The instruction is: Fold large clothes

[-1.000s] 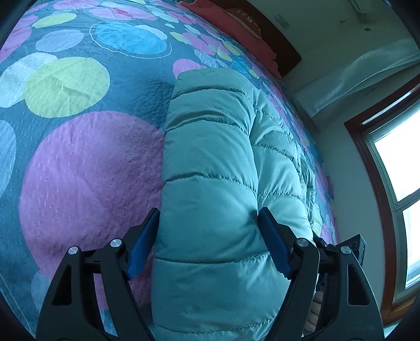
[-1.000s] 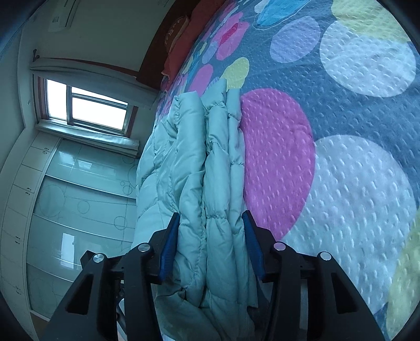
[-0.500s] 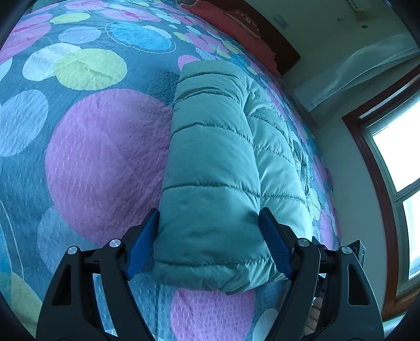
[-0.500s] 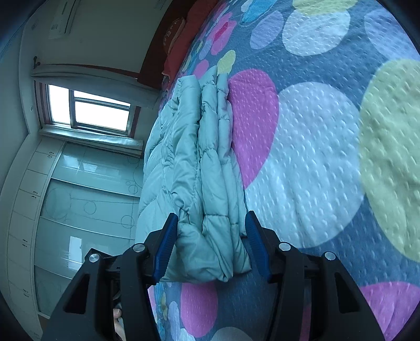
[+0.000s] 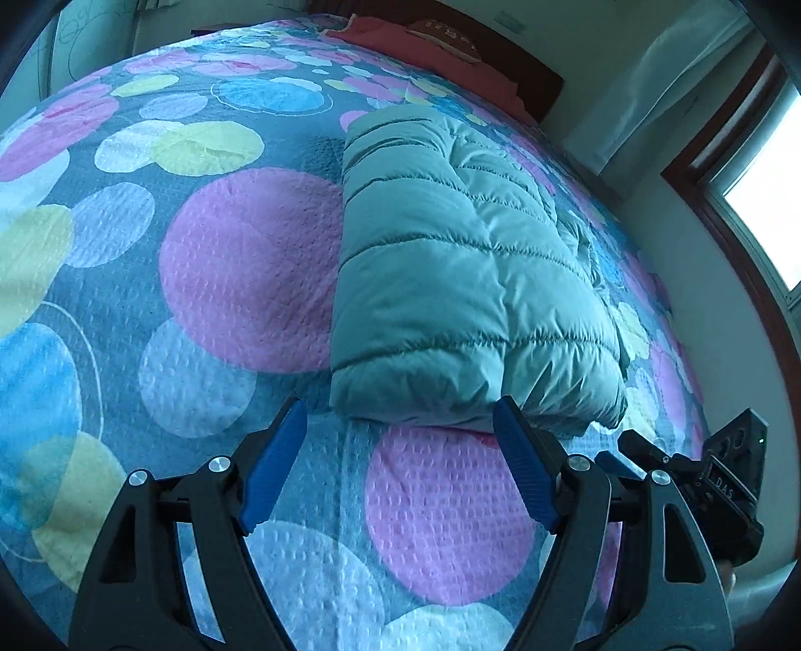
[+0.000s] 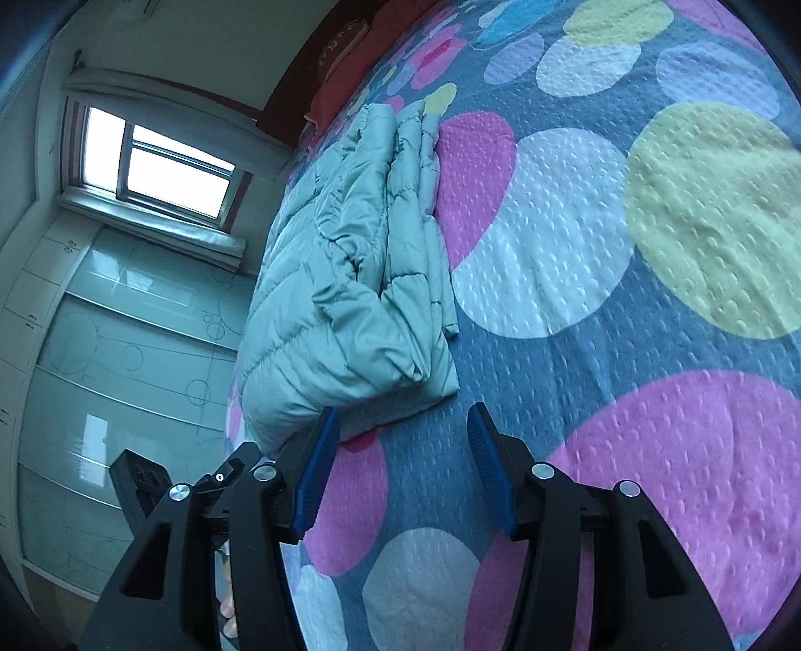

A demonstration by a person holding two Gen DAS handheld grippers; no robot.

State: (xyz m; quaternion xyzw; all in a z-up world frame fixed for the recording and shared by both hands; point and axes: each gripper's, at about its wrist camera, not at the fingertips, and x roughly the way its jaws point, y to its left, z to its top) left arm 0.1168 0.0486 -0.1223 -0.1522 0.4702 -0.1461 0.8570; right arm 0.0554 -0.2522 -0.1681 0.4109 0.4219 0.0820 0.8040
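teal puffer jacket [image 5: 465, 280] lay on the bed [image 5: 240, 250] as a compact, layered bundle, its near edge just beyond both tools and its far end toward the red pillow [image 5: 435, 40]. left gripper [image 5: 400, 465] had jaws spread, nothing between them, clear of the bundle's near edge. right gripper [image 6: 398, 465] likewise spread and empty. folding looked essentially done; at most a tidy of the loose, rumpled layers on the window-side flank remained.

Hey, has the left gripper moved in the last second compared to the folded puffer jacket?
Yes. The left gripper has backed away: its fingers straddled the teal puffer jacket before, and now sit clear of its near edge over the bedspread.
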